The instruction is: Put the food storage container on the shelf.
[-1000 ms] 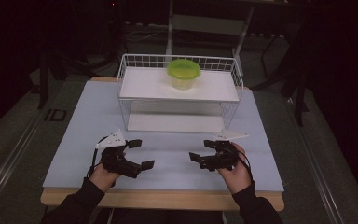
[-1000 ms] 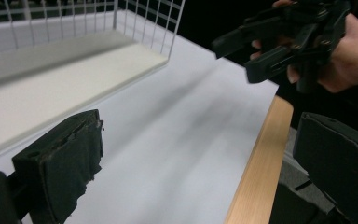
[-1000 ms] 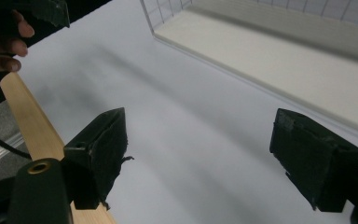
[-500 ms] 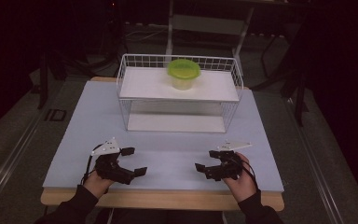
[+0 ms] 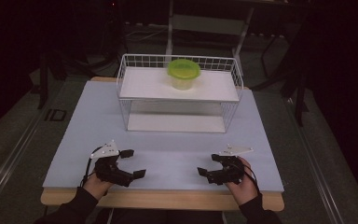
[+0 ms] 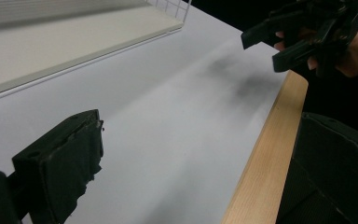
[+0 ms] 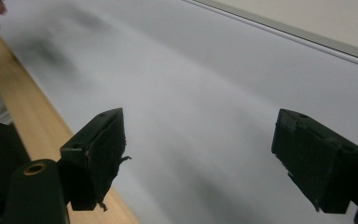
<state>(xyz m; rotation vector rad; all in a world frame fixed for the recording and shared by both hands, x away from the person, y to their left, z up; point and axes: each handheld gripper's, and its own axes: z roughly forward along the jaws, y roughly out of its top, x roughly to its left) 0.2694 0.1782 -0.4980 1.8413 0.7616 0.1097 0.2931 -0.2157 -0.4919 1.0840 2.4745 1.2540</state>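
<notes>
A clear tub with a green lid [image 5: 183, 71] stands on the top shelf of a white wire rack [image 5: 135, 88] at the back of the table. My left gripper [image 5: 134, 163] hovers low at the front left, open and holding nothing. At the front right my right gripper [image 5: 208, 164] is open too, its jaws pointing toward the left one. In the left gripper view the left gripper [image 6: 200, 177] has wide-spread jaws over bare table, and the right gripper [image 6: 307, 28] shows in a hand at the top right. The right gripper [image 7: 207, 158] frames bare tabletop in its own view.
The pale blue tabletop [image 5: 177, 144] ends in a wooden front edge [image 5: 168, 198] just behind both hands. The rack's lower white shelf [image 5: 177, 122] sits on the table. Dark floor and chair legs surround the table.
Both grippers have drawn back toward the table's front edge and slightly apart. Both stay open. The tub and rack have not moved.
</notes>
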